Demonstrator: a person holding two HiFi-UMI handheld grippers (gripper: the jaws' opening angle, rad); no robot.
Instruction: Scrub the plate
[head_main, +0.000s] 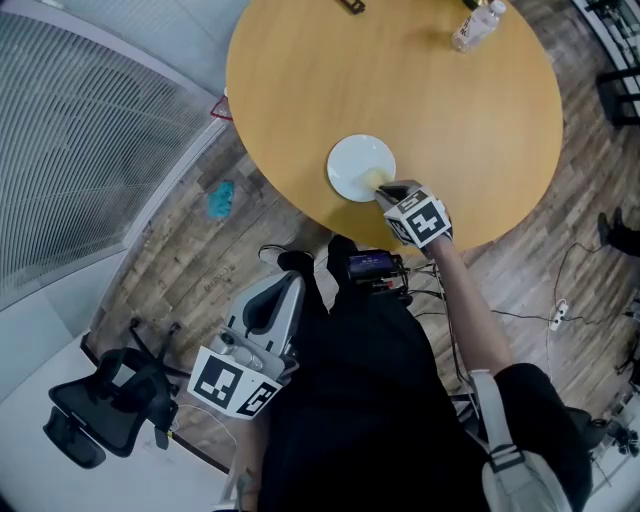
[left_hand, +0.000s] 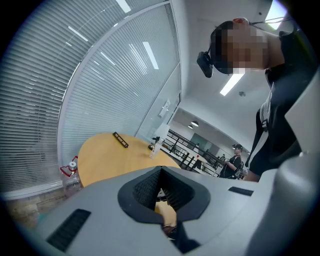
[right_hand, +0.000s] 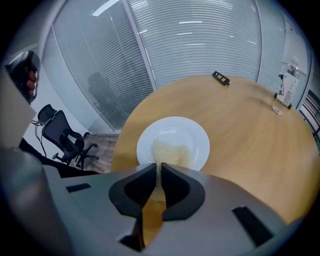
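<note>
A white plate (head_main: 352, 160) (right_hand: 197, 136) lies near the front edge of the round wooden table (head_main: 470, 140) (right_hand: 250, 135). My right gripper (head_main: 390, 192) (right_hand: 160, 167) is shut on a thin yellow sponge (head_main: 377, 180) (right_hand: 171, 152), whose far end rests flat on the plate's near half. My left gripper (head_main: 287, 283) (left_hand: 161, 170) hangs low beside the person's legs, off the table, tilted upward, its jaws shut with nothing between them.
A water bottle (head_main: 477, 25) (right_hand: 285, 82) (left_hand: 156, 148) and a small black bar (head_main: 350, 6) (right_hand: 220, 78) (left_hand: 120, 139) sit at the table's far side. On the floor are a black office chair (head_main: 105, 400) (right_hand: 62, 135), a blue cloth (head_main: 220, 198) and a bottle (left_hand: 72, 172) by the blinds.
</note>
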